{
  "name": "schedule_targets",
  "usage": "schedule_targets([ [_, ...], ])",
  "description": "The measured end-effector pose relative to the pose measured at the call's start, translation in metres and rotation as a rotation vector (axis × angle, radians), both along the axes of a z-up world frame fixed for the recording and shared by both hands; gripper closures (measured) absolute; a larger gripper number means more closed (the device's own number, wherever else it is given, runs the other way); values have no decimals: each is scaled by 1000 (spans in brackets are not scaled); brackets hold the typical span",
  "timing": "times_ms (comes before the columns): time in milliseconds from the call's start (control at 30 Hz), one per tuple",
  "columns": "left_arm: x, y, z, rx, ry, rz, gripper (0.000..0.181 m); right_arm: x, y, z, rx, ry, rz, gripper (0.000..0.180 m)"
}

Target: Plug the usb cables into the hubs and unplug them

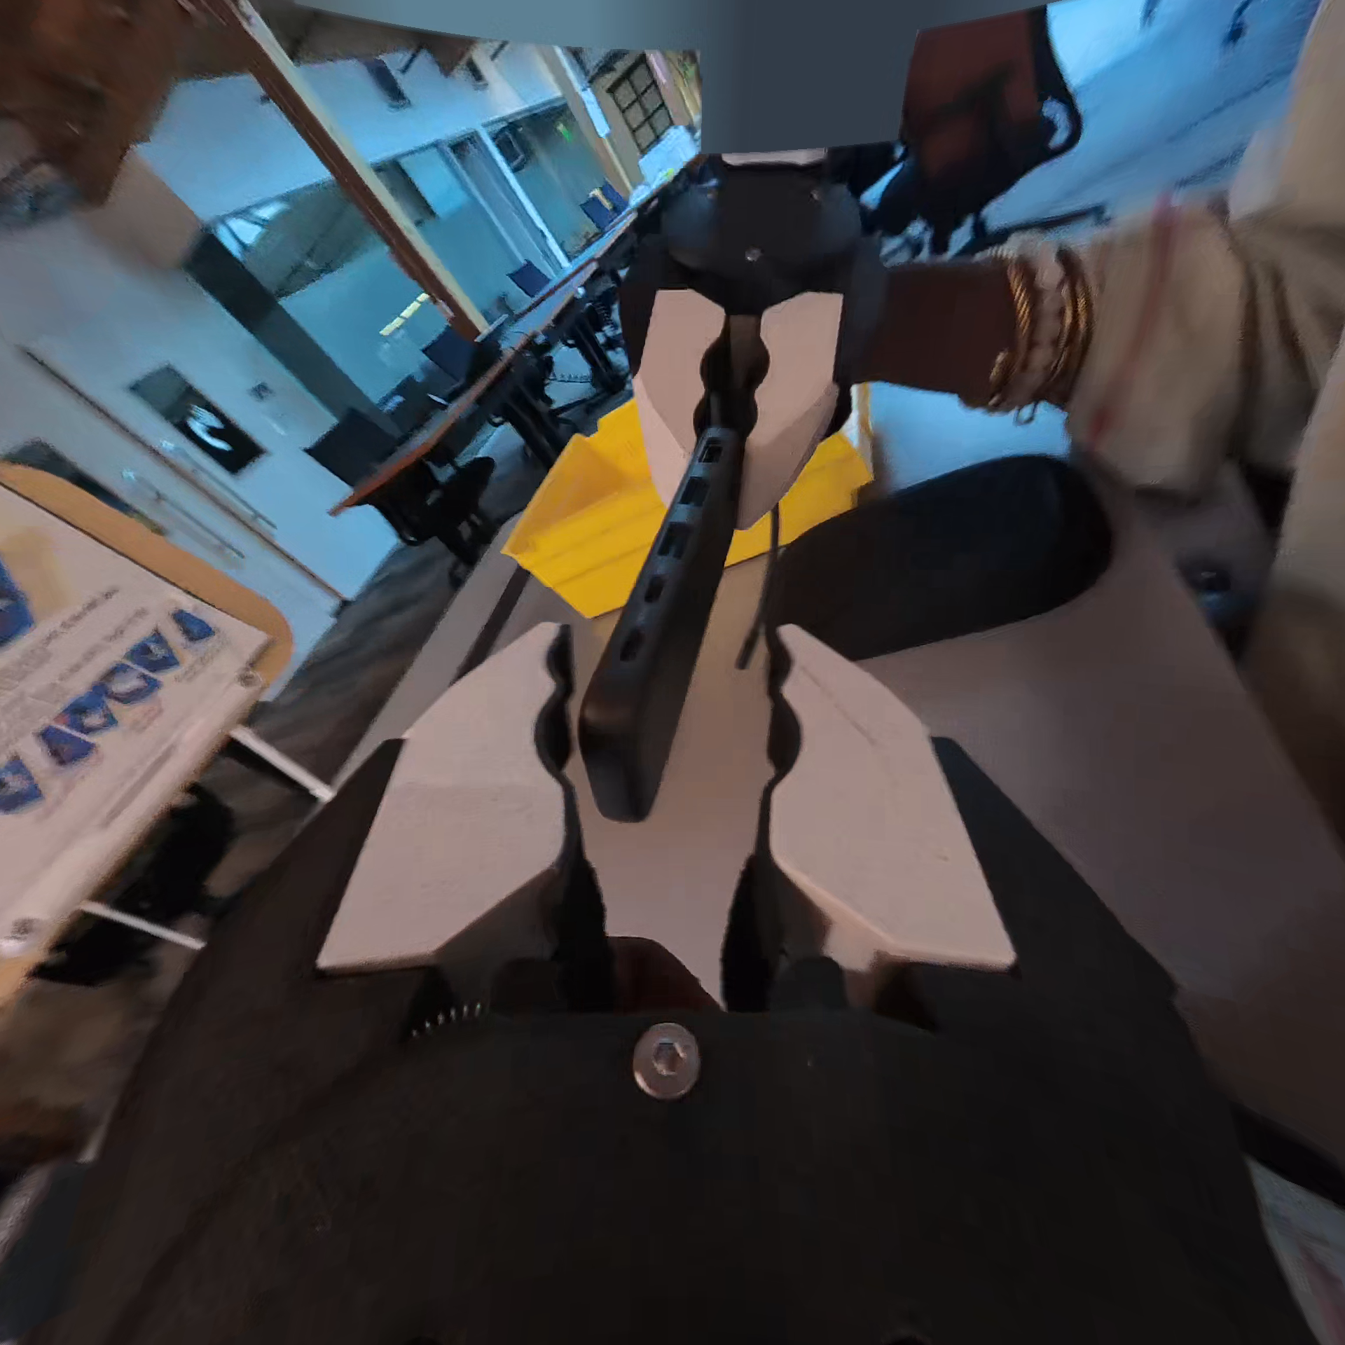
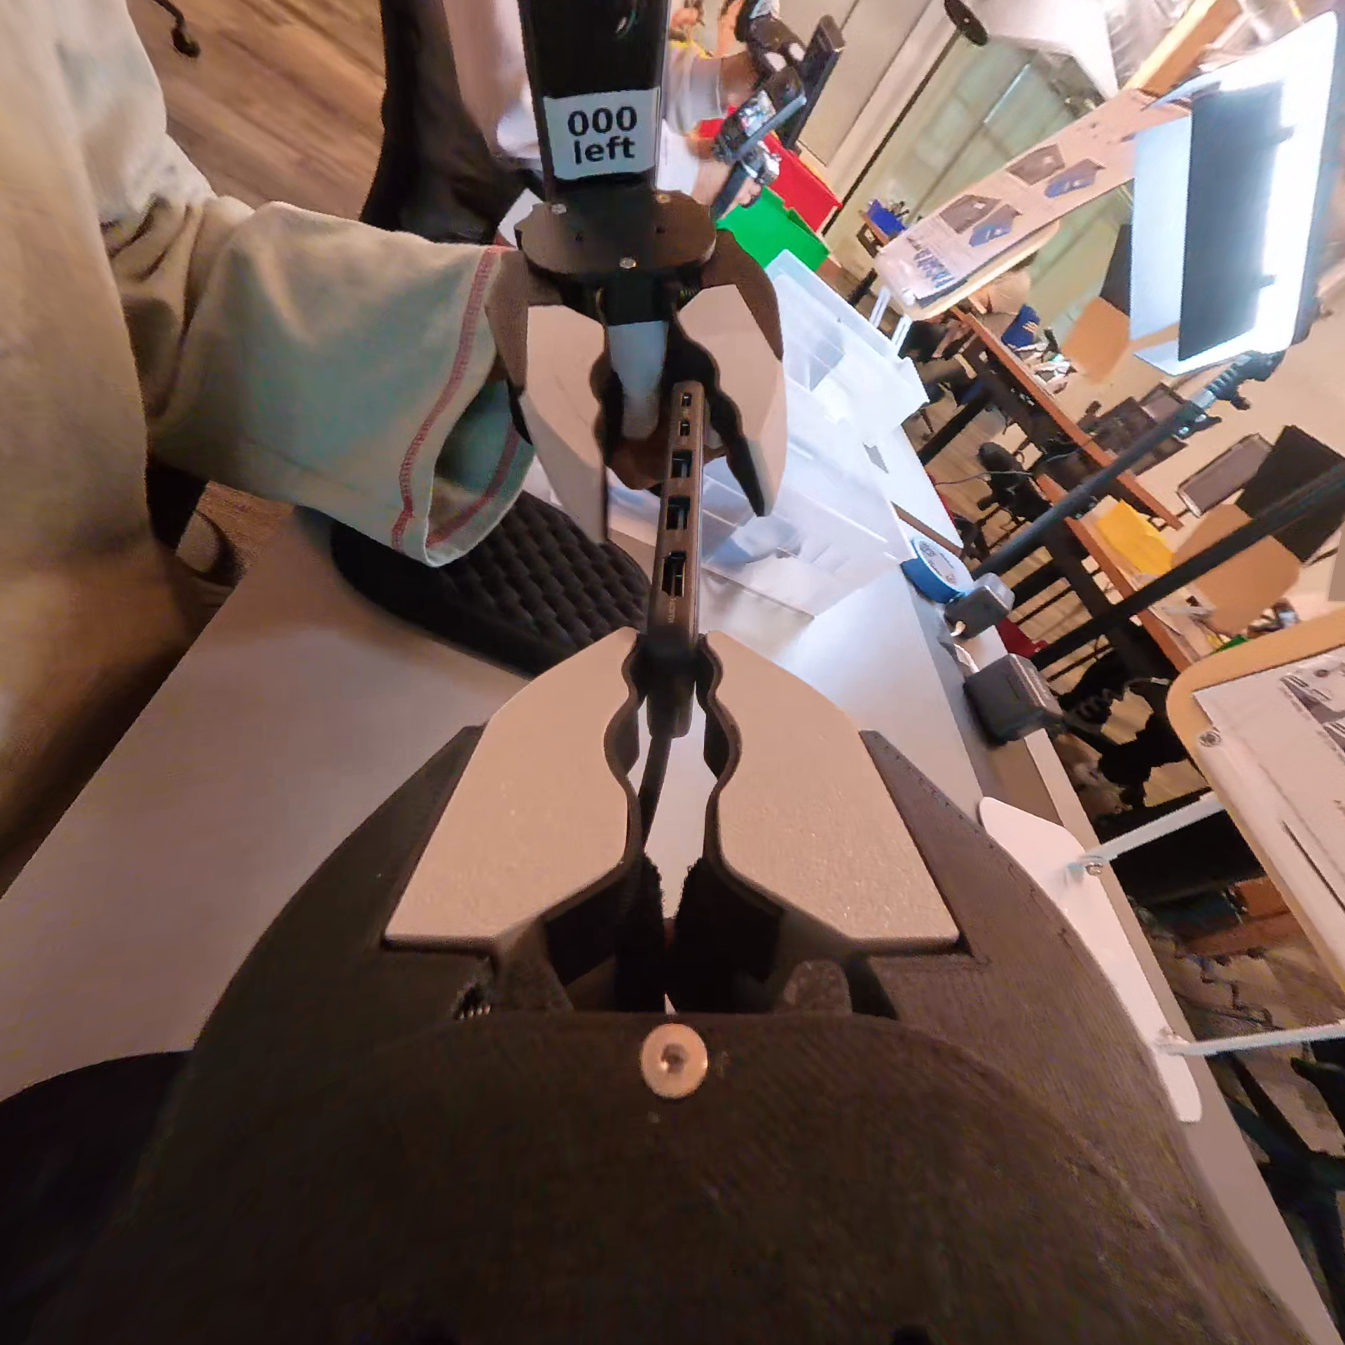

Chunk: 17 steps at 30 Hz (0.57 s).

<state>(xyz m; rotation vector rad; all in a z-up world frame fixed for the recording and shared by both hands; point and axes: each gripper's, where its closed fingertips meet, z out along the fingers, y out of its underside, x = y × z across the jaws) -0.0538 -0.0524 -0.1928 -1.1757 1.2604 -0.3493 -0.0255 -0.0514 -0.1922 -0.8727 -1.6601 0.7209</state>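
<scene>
A long black USB hub [image 1: 648, 713] with several ports along one side is held above the grey table [image 1: 1019, 742]. My left gripper [image 1: 666, 655] is open, its white fingers either side of the hub's near end without touching it. My right gripper [image 1: 717, 466] faces it and is shut on the hub's far end. In the right wrist view my right gripper [image 2: 671, 644] is shut on the hub [image 2: 675, 575] at its cable end, and a thin black cable [image 2: 655, 764] runs back between the fingers. The left gripper [image 2: 677, 520] stands open around the other end.
A yellow bin [image 1: 604, 531] stands behind the hub. A black mat [image 2: 509, 582] lies on the table [image 2: 255, 728]. A clear plastic organiser [image 2: 822, 473], a blue tape roll [image 2: 935, 568] and small grey boxes [image 2: 1012, 699] sit near the table's edge. A person's sleeved arms hold both grippers.
</scene>
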Motion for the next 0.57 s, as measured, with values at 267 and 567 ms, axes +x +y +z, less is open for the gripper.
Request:
schedule_targets([
  [267,4,-4,5,-53,-100,-73,168,4,18,20,82,155,-111,146],
  [567,-14,5,45,-7,-454,-58,168,26,-32,76,-158,670,29,164],
])
